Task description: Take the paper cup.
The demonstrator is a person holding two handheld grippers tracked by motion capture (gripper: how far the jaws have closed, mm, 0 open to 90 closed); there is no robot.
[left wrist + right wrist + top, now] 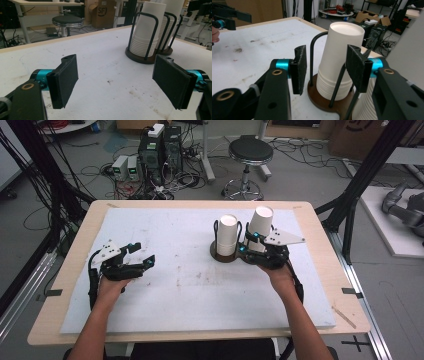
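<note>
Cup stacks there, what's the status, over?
Left tongs open, idle over the mat. Right tongs half open before the cup stacks, nothing gripped. Black holder bars stand around the cups.

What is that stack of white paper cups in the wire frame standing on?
The cup stack stands upside down on a dark brown round base, ringed by black wire hoops. A second stack sits on an adjoining base. The base's middle under the cups is covered.

A cup stack (pixel 338 62) stands beyond the half-closed jaws, untouched.
</note>
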